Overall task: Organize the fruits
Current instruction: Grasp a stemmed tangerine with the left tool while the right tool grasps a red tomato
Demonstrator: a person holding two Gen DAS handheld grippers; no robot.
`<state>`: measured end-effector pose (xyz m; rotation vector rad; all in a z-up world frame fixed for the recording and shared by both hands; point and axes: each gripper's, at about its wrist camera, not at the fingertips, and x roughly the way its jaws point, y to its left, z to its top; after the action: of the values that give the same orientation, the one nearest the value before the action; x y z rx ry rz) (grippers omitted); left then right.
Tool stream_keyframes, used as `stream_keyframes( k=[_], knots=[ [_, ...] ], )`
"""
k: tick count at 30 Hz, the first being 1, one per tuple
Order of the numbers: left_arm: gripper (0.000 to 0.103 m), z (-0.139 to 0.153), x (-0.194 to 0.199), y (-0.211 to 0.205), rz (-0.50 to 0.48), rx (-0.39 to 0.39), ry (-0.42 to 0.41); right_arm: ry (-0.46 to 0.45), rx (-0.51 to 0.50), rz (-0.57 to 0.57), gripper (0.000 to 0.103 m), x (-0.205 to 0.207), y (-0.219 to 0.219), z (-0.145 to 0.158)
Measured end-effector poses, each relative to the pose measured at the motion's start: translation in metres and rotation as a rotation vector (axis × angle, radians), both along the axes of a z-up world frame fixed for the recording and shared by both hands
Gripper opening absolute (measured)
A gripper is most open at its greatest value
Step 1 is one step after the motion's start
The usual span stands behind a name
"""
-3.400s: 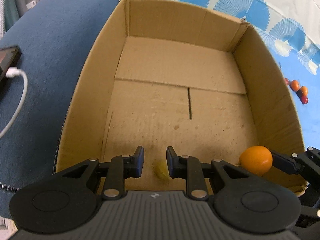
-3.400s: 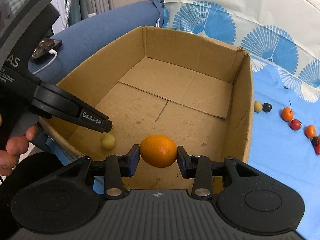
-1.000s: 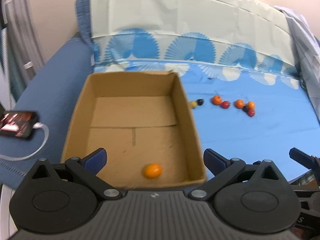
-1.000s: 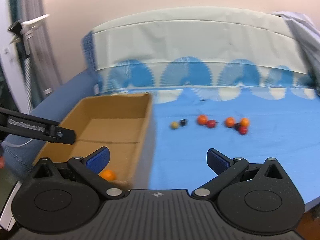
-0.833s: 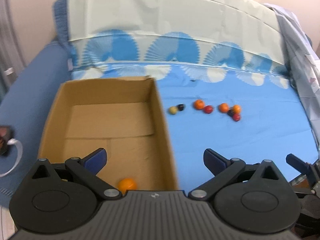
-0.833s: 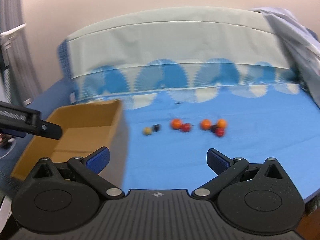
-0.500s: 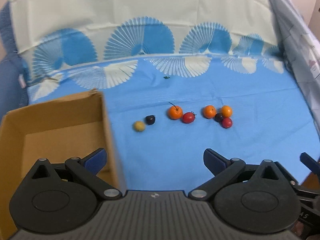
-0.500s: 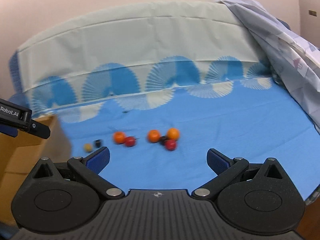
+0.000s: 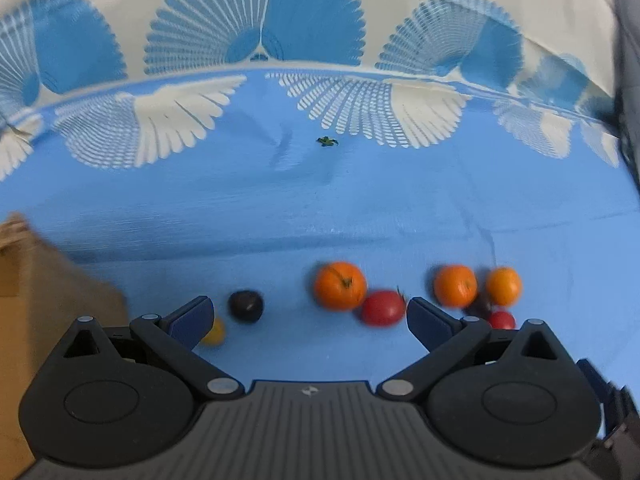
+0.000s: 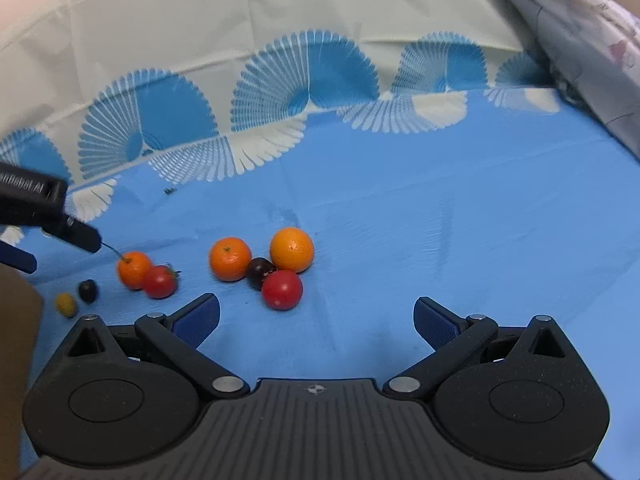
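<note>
Several small fruits lie in a row on the blue cloth. In the left wrist view I see a yellow fruit (image 9: 214,332), a dark plum (image 9: 245,306), a stemmed orange (image 9: 340,286), a red tomato (image 9: 382,308) and two more oranges (image 9: 456,286). My left gripper (image 9: 310,316) is open and empty just before them. In the right wrist view a red tomato (image 10: 282,289), a dark fruit (image 10: 260,270) and two oranges (image 10: 230,259) cluster ahead of my open, empty right gripper (image 10: 316,318). The left gripper's finger (image 10: 52,220) shows at the left.
The cardboard box's corner (image 9: 36,280) stands at the left edge, also in the right wrist view (image 10: 16,320). The fan-patterned cloth (image 9: 260,40) rises behind the fruits. A grey sheet (image 10: 580,32) hangs at the right. A small green stem scrap (image 9: 327,141) lies further back.
Both grippers have left the box, where the orange was dropped, swung right and moved closer to the fruit row. Both stay open.
</note>
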<state>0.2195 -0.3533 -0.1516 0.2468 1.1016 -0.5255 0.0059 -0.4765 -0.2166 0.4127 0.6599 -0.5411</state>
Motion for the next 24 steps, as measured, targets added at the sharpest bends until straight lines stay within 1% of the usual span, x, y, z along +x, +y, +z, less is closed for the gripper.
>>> stream_keyframes(
  k=[3,8,10,13,14,15,16,17,18,19,21,24],
  knots=[
    [0.103,-0.018,0.014,-0.016,0.013,0.014,0.019,0.026,-0.014,0.027,0.102,0.020,-0.003,-0.015],
    [0.103,-0.040,0.027,-0.027,0.022,0.034,0.054,0.058,-0.046,0.058,0.102,0.042,-0.004,-0.033],
    [0.103,-0.047,0.030,-0.029,0.026,0.037,0.069,0.065,-0.094,0.063,0.103,0.047,-0.001,-0.037],
    [0.102,-0.050,0.032,-0.031,0.032,0.040,0.058,0.072,-0.144,0.082,0.102,0.049,0.005,-0.041],
    [0.096,-0.050,0.033,-0.031,0.035,0.035,0.055,0.069,-0.147,0.085,0.102,0.049,0.005,-0.041],
    [0.088,-0.048,0.032,-0.031,0.038,0.033,0.045,0.062,-0.148,0.091,0.097,0.048,0.006,-0.040],
    [0.068,-0.047,0.030,-0.031,0.034,0.035,0.044,0.053,-0.158,0.096,0.092,0.046,0.008,-0.039],
    [0.054,-0.047,0.030,-0.032,0.023,0.029,0.064,0.048,-0.167,0.102,0.076,0.045,0.009,-0.037],
    [0.047,-0.047,0.030,-0.032,0.017,0.015,0.101,0.042,-0.169,0.115,0.063,0.044,0.011,-0.035],
    [0.043,-0.047,0.029,-0.032,0.020,0.009,0.110,0.039,-0.169,0.124,0.056,0.043,0.012,-0.034],
    [0.042,-0.046,0.025,-0.033,0.020,0.021,0.101,0.031,-0.161,0.137,0.032,0.041,0.013,-0.032],
    [0.042,-0.044,0.023,-0.032,0.022,0.025,0.099,0.034,-0.132,0.126,0.032,0.037,0.012,-0.027]
  ],
)
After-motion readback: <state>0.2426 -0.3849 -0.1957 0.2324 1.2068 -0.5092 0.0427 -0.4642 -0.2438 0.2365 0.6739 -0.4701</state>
